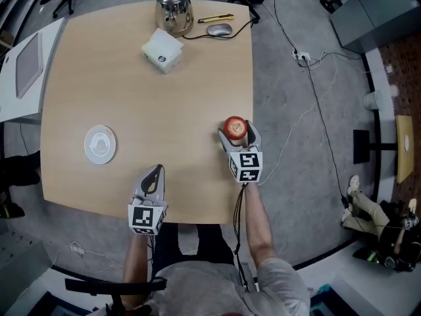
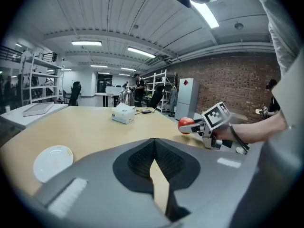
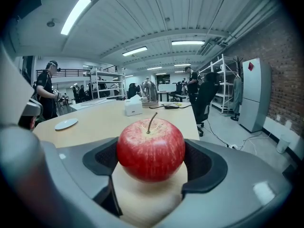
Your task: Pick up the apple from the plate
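Observation:
A red apple (image 1: 235,128) with a stem sits between the jaws of my right gripper (image 1: 235,134), which is shut on it near the table's right edge, well away from the plate. In the right gripper view the apple (image 3: 151,148) fills the gap between both dark pads, just above the wood. The white plate (image 1: 100,143) lies bare at the table's left. My left gripper (image 1: 153,178) hovers over the front edge, right of the plate, with its jaws together and nothing in them. The left gripper view shows the plate (image 2: 52,161) at lower left and the apple (image 2: 186,125) at right.
At the far side of the wooden table (image 1: 151,97) stand a shiny metal kettle (image 1: 173,8) and a white box (image 1: 162,50), with a computer mouse (image 1: 220,29) and a yellow tool (image 1: 216,19) beside them. A white cable (image 1: 309,104) runs over the floor to the right.

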